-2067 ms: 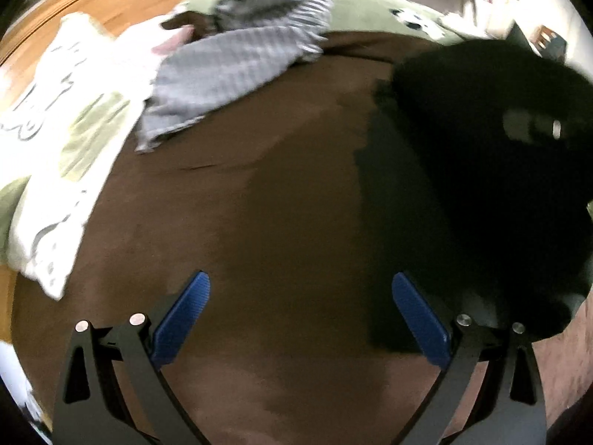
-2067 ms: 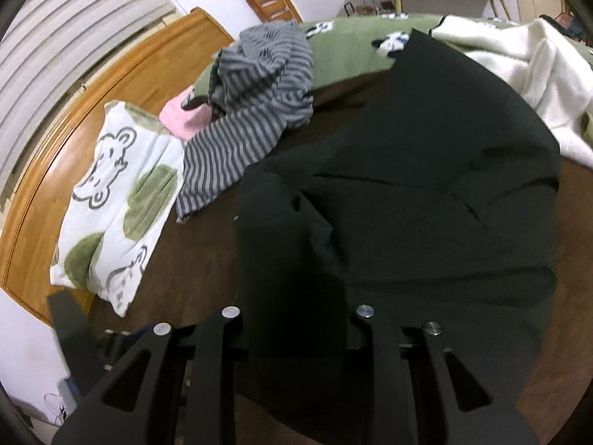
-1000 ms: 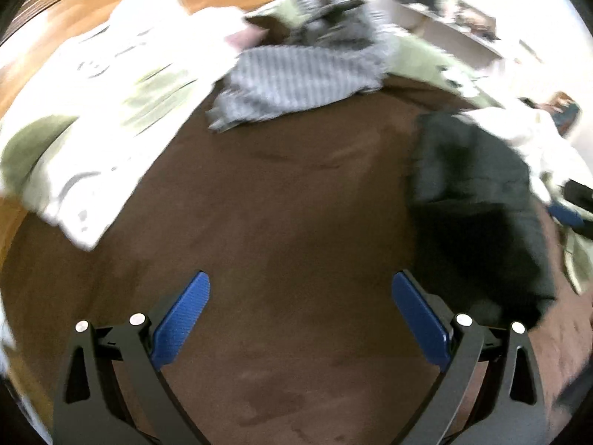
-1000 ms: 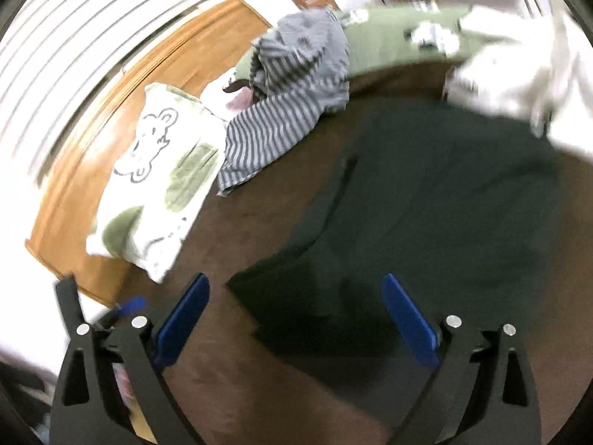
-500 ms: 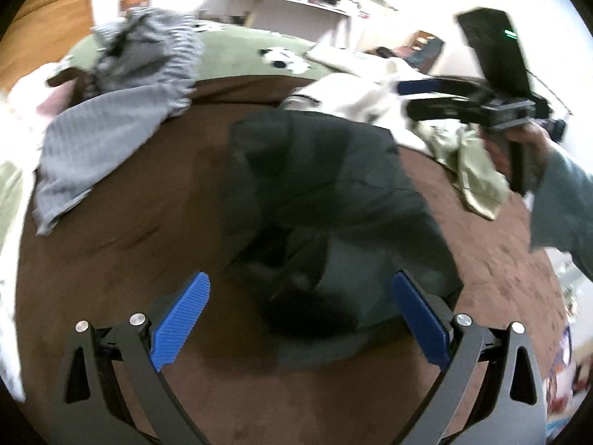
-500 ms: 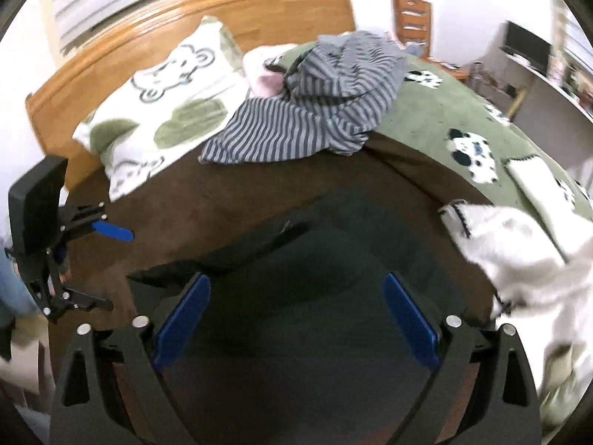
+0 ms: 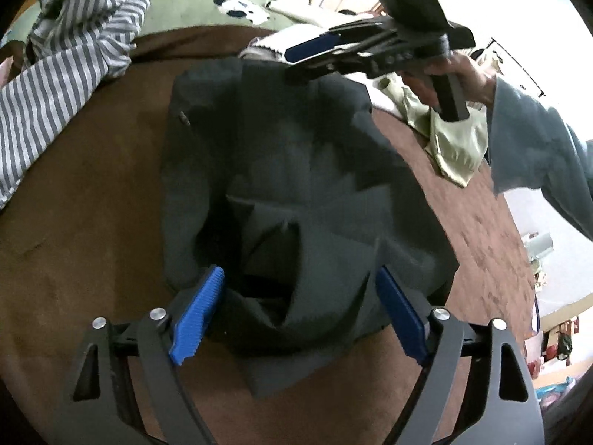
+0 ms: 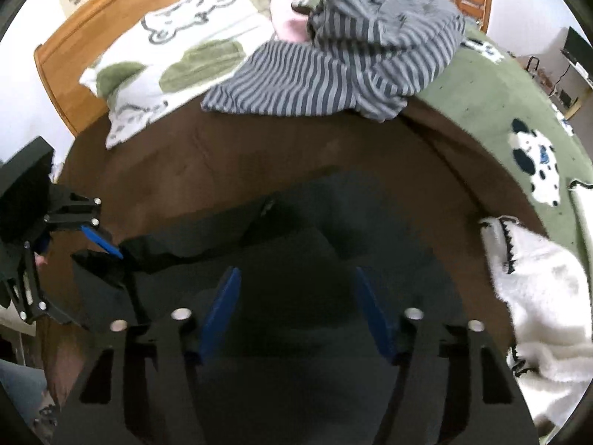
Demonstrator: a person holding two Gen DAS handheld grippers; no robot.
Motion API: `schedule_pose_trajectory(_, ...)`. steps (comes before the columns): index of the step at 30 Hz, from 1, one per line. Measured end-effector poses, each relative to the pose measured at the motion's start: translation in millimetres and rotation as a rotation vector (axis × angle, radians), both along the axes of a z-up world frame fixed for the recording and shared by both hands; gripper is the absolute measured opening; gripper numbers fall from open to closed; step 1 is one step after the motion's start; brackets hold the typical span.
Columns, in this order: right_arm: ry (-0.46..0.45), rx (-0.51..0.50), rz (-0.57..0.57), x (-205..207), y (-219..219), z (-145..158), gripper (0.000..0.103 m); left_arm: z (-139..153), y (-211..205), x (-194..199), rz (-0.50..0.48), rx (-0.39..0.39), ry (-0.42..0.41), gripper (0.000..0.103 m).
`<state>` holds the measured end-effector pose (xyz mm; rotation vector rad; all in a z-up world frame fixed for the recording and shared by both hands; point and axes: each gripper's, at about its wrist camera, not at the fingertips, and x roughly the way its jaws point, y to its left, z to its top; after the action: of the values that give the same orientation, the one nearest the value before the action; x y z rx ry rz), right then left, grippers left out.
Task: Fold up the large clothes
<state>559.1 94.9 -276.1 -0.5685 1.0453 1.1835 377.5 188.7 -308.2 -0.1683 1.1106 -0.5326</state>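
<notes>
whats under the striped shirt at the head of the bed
The striped shirt lies across a pink cloth, the bear pillow edge, the green blanket and brown cover. Anything else beneath is covered.

Both claws (narrowing) have dropped over the black garment (image 7: 296,170).

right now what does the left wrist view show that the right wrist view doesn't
Only the left wrist view shows the person's hand on the right gripper's handle, a blue sleeve and a pale green cloth.

Only the right wrist view shows the bear-print pillow, wooden headboard and a pink garment.

Both show the dark garment on the brown blanket, the striped garment, and each gripper, jaws just closing around dark fabric: left gripper, right gripper.
</notes>
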Motion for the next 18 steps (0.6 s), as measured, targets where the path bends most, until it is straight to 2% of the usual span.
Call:
schedule_pose_trajectory(3,0.006,-0.037,-0.001,1.5,4.2,-14.7,0.043,-5.1,0.8,-2.9,-0.017,0.005,0.026,0.081)
schedule_pose_trajectory(5,0.012,-0.065,0.000,0.5,4.7,-22.1,0.022,-7.7,1.3,-6.3,-0.030,0.002,0.041,0.077)
schedule_pose_trajectory(7,0.030,-0.093,0.003,-2.1,4.4,-29.4,0.012,-10.5,2.6,-9.5,-0.033,-0.002,0.056,0.073)
schedule_pose_trajectory(10,0.047,-0.080,-0.017,-1.9,1.2,-27.3,0.006,-15.0,3.2,-12.5,-0.038,-0.023,0.079,0.063)
schedule_pose_trajectory(12,0.046,-0.038,-0.045,0.4,-2.9,-16.1,0.004,-16.9,2.4,-16.1,-0.044,-0.022,0.090,0.058)
schedule_pose_trajectory(15,-0.022,0.015,-0.091,1.6,-7.9,7.4,0.003,-18.6,2.2,-21.5,-0.057,-0.031,0.105,0.051)
schedule_pose_trajectory(18,-0.086,0.051,-0.132,4.3,-11.8,30.4,0.002,-13.7,3.3,-24.9,-0.051,-0.046,0.105,0.051)
